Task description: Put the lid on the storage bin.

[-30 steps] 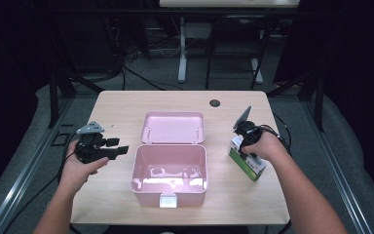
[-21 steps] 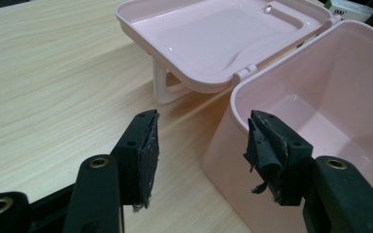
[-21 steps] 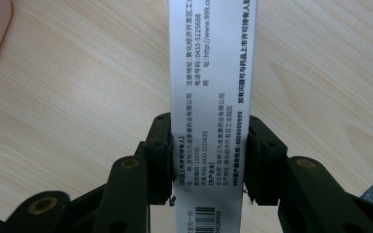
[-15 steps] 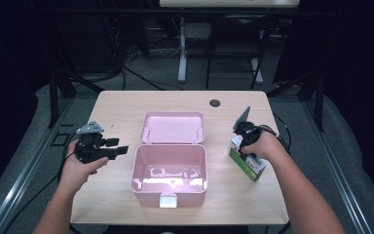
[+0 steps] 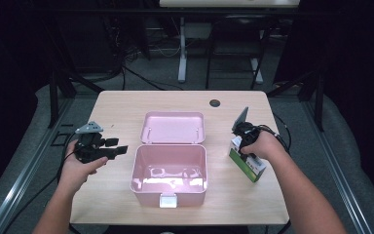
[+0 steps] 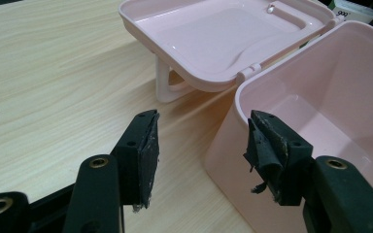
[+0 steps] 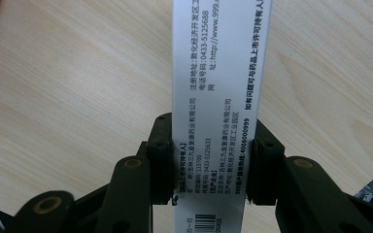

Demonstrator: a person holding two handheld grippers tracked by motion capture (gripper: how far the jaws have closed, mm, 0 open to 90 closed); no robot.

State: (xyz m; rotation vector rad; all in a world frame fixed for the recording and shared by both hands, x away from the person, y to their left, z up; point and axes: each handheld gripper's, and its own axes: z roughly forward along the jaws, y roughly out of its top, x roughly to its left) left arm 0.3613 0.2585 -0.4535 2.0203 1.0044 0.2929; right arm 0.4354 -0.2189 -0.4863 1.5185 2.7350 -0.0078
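Our little box point(image 5: 246, 162), white & green w/ print on it, sits on the table point(image 5: 126, 105) to the right of the pink tub point(image 5: 169, 173), near the table's right edge. In the right gripper view we see its white side point(image 7: 218, 97) standing up between our 2 black jaws, and the pads now touch it on both sides. That's the new bit: our right gripper point(image 5: 243, 141) has just been closing its jaws, w/ the box in the gap, and now it looks like we've got a grip on it. The box itself sits in the same spot as a sec ago, so we think it isn't lifted yet.

What that means: we guess the grab step is about done, and the next bit is prob. to lift the box & carry it left, into the pink tub. The tub is open and has nothing in it, w/ its lid point(image 5: 173, 127) flipped back flat behind it, so the way in is free.

Our left gripper point(image 5: 119, 150) hangs just left of the tub. In the left gripper view its jaws stand wide apart w/ nothing in them point(image 6: 201, 155), one pad close by the tub's corner point(image 6: 243, 92) but not pressing on it. It hasn't moved; we think it's just waiting
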